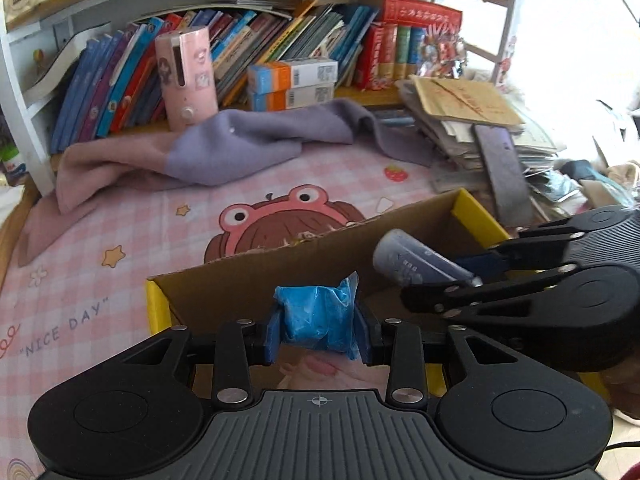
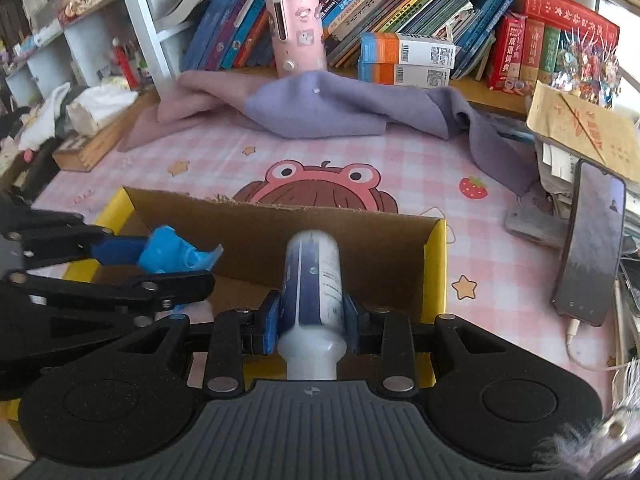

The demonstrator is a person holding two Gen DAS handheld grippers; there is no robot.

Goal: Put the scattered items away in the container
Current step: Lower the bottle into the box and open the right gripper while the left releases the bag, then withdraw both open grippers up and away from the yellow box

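An open cardboard box (image 1: 280,276) with yellow edges stands on the pink mat; it also shows in the right wrist view (image 2: 340,236). My left gripper (image 1: 318,332) is shut on a blue plastic-wrapped packet (image 1: 316,316) and holds it over the box's near left part; the packet also shows in the right wrist view (image 2: 176,256). My right gripper (image 2: 311,320) is shut on a white and blue bottle (image 2: 314,280) that points forward over the box. The bottle (image 1: 416,260) and right gripper (image 1: 464,284) show at the right of the left wrist view.
A purple and pink cloth (image 2: 320,112) lies behind the box. A pink cylinder device (image 2: 294,32) and boxes (image 2: 404,60) stand by a book row. A phone (image 2: 592,240) leans on a paper stack (image 1: 480,128) at right. A wooden box (image 2: 92,148) sits left.
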